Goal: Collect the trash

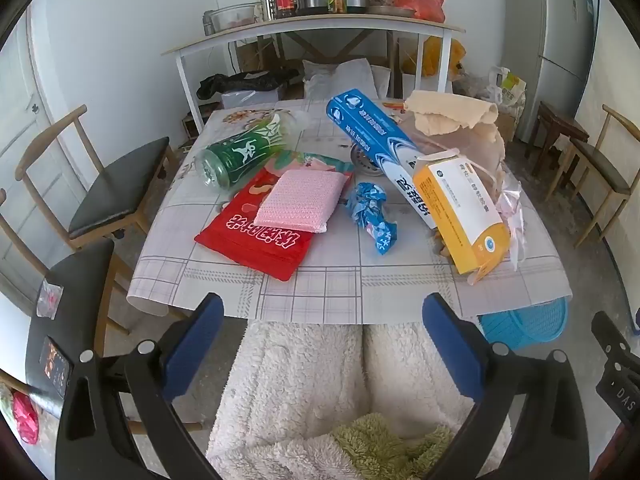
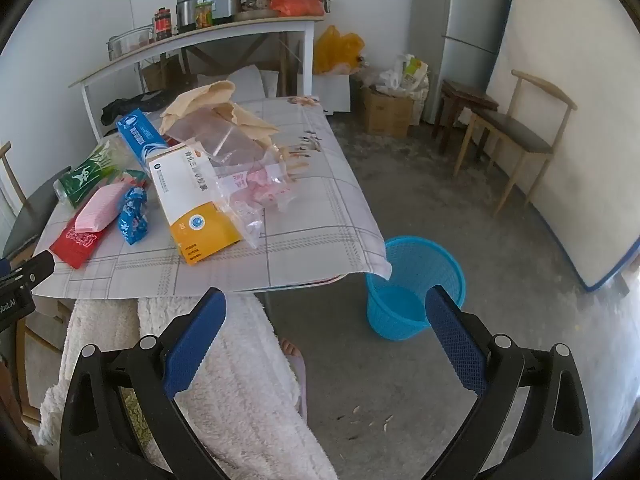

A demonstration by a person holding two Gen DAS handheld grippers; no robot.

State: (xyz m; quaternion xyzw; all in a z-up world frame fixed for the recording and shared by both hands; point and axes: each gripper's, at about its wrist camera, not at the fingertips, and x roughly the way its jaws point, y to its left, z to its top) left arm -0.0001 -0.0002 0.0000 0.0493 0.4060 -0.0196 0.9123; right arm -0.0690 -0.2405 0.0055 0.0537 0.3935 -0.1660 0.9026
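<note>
We are holding both grippers back from the near edge of the table with the checked plastic cloth point(image 1: 328, 292), above our lap, both tilted down toward the tabletop. The trash is lying ahead of the fingers on that cloth. Nothing has reached the blue plastic mesh wastebasket point(image 2: 416, 280), which is standing on the floor just beside the table's near right corner and appears empty.

The left gripper point(image 1: 322, 344) is facing the crumpled blue printed wrapper point(image 1: 372, 216) almost straight ahead. The wrapper's long axis is running roughly away from us, slightly slanted. Left of it are lying the pink rectangular sponge pad point(image 1: 300, 200) on the flat red printed pouch point(image 1: 256, 236) and the green plastic bottle on its side point(image 1: 240, 156). The orange-and-white cardboard box point(image 1: 464, 216) and the long blue carton point(image 1: 380, 148) are lying to the right, nearer the right gripper point(image 2: 326, 344), which is facing the wastebasket.

Both pairs of fingers are standing wide apart, holding and touching nothing. We judge the left hand better placed for the wrapper, and the right for the box.
</note>
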